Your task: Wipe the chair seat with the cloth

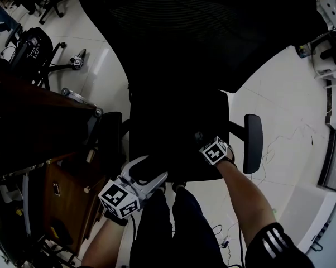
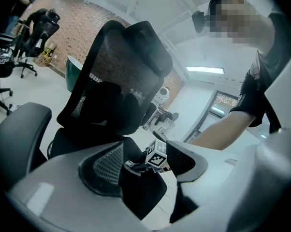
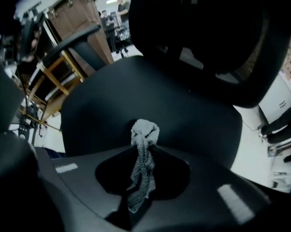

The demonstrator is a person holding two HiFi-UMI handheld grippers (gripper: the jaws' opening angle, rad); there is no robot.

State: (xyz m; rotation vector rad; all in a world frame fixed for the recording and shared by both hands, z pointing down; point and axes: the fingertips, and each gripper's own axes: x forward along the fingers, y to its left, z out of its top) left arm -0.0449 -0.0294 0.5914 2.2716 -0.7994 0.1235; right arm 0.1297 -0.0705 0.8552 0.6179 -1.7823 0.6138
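The black office chair fills the head view, its seat (image 1: 176, 127) dark below the mesh back (image 1: 207, 27). My right gripper (image 1: 207, 144) rests on the seat's front right part. In the right gripper view it (image 3: 144, 146) is shut on a grey cloth (image 3: 141, 168), whose bunched end touches the seat (image 3: 150, 95). My left gripper (image 1: 151, 169) hangs open just off the seat's front left corner, holding nothing. In the left gripper view its jaws (image 2: 145, 163) stand wide apart, with the seat edge and the right gripper's marker cube (image 2: 157, 153) between them.
A wooden desk (image 1: 39, 121) stands close on the left, beside the chair's left armrest (image 1: 109, 138). The right armrest (image 1: 253, 143) sticks out over the white floor. Other office chairs (image 1: 34, 49) stand at the far left. The person's legs (image 1: 173, 222) are in front of the seat.
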